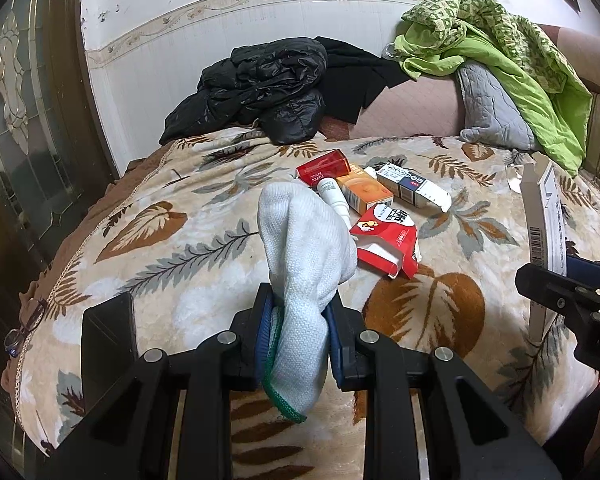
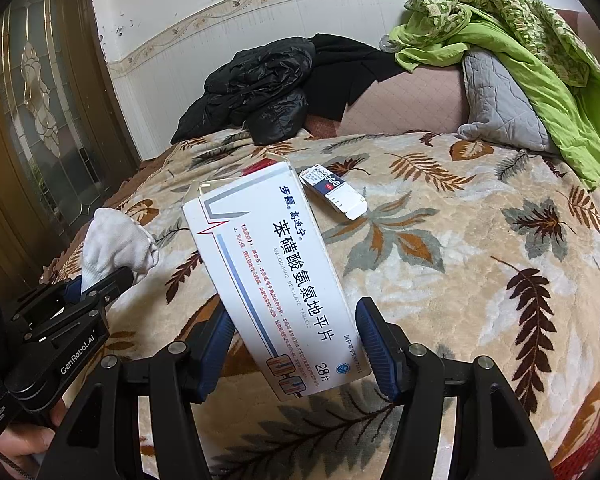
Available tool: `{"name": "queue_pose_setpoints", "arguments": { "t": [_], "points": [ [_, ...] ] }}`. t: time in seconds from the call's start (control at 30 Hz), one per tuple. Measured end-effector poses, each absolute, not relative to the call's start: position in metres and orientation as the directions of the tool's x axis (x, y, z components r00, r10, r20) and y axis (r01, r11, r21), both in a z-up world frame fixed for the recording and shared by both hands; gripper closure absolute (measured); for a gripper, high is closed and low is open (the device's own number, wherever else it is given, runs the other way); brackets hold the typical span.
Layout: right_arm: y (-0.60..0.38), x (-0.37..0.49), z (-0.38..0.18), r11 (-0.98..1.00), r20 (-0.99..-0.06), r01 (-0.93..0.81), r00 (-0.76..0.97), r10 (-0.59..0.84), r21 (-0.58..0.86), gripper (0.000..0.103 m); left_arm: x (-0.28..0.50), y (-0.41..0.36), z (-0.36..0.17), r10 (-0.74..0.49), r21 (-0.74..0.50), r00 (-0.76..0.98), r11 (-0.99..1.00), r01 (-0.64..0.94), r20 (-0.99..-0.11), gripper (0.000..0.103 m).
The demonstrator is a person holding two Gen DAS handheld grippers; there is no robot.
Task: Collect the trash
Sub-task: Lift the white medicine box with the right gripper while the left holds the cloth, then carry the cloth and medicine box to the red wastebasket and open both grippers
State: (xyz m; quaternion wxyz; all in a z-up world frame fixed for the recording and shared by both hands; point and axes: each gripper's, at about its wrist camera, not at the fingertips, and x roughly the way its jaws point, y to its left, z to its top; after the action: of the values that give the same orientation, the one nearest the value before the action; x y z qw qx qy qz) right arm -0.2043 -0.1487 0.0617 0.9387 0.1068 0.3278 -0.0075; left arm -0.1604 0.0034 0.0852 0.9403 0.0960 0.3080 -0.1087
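My left gripper point(image 1: 300, 320) is shut on a white sock point(image 1: 306, 240) with a green cuff and holds it above the bed; the sock also shows in the right wrist view point(image 2: 115, 244). My right gripper point(image 2: 295, 332) is shut on a white medicine box point(image 2: 275, 276) and holds it above the blanket; the box shows edge-on in the left wrist view point(image 1: 544, 232). On the bed lie a red cigarette box point(image 1: 324, 166), an orange box point(image 1: 364, 192), a white tube point(image 1: 334, 198), a white-and-blue box point(image 1: 412, 188) and an open red-and-white carton point(image 1: 388, 244).
The bed carries a leaf-patterned blanket point(image 1: 159, 240). A black jacket point(image 1: 259, 84), a grey pillow point(image 1: 492, 108) and green cloth point(image 1: 500, 40) lie at the far side. Glasses point(image 1: 23, 328) sit at the left edge. A glass-panelled door point(image 1: 27, 120) stands on the left.
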Motion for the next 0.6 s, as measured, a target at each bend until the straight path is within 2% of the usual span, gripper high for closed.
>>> {"name": "queue_pose_setpoints", "arguments": {
  "t": [0.6],
  "points": [
    [-0.1486, -0.2049, 0.0638, 0.975, -0.614, 0.085, 0.787, 0.059, 0.203, 0.037, -0.1648, -0.0035, 0.0844, -0.178, 0.093, 0.779, 0.953, 0.289, -0.601, 0.079]
  ]
}}
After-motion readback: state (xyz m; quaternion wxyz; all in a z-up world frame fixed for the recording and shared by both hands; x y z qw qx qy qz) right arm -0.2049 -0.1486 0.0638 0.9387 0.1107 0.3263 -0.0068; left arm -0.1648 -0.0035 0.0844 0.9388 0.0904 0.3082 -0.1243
